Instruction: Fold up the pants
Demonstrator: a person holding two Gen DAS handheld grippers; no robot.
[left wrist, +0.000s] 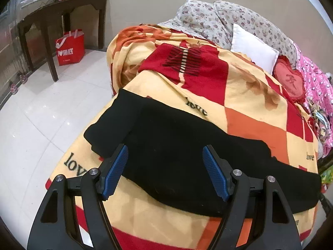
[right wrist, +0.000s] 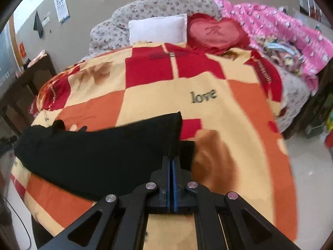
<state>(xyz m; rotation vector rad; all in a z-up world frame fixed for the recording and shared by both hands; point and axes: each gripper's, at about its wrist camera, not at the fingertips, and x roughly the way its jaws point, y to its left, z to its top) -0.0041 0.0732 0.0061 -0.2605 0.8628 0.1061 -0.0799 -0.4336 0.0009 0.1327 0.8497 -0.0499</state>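
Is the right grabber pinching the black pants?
Touching. In the right wrist view the right gripper has its jaws shut on a raised edge of the black pants, with the cloth standing up from between the fingertips above the blanket.

It was a home bedroom: a bed (right wrist: 208, 108) with a checked blanket (left wrist: 239, 95), pillows (right wrist: 158, 30), and a dark wooden table (left wrist: 62, 8).

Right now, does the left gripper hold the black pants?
No, the left gripper is open, its blue fingertips spread wide above the black pants, which lie on the checkered blanket.
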